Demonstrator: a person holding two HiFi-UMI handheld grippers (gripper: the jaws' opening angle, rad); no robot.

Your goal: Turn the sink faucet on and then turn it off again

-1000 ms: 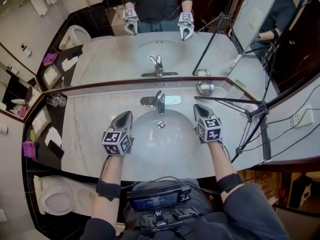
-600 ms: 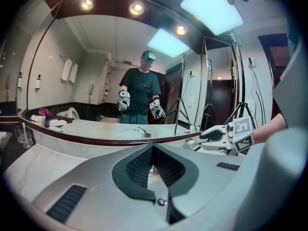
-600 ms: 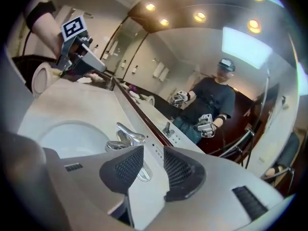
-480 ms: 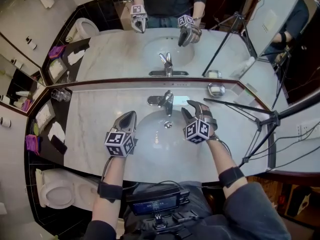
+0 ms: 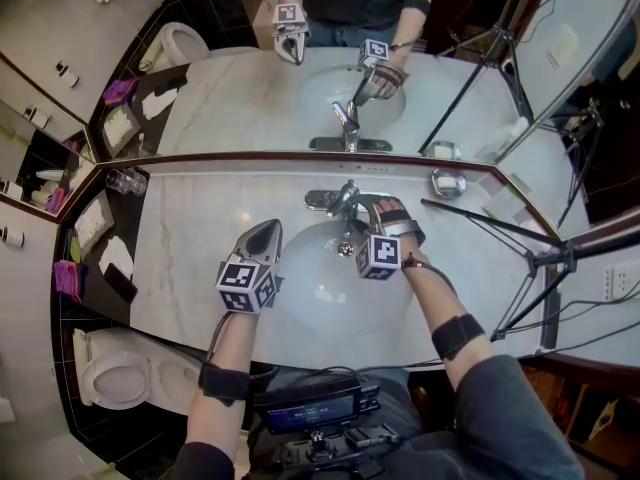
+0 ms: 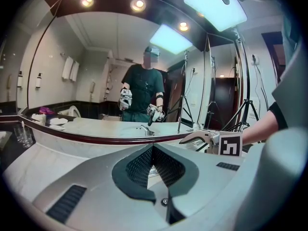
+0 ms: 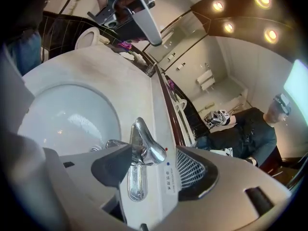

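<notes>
The chrome faucet [image 5: 345,200] stands behind the white basin [image 5: 318,286], its lever pointing toward the bowl. My right gripper [image 5: 362,211] is rolled on its side at the faucet. In the right gripper view the faucet lever [image 7: 147,147] lies between the dark pads [image 7: 114,165] of my right gripper [image 7: 154,167], whose jaws are opening and do not press on it. My left gripper [image 5: 266,232] hovers over the basin's left rim, well away from the faucet. In the left gripper view my left gripper [image 6: 153,147] has its tips together and nothing in them.
A soap dish [image 5: 447,182] sits on the marble counter [image 5: 190,258] right of the faucet. A black tripod [image 5: 520,258] leans over the counter's right end. Drinking glasses [image 5: 122,180] stand at the far left. The mirror [image 5: 250,88] runs along the back.
My right gripper has swung left from the basin's right rim to the faucet, rolled onto its side and opened. The left gripper has hardly moved.
</notes>
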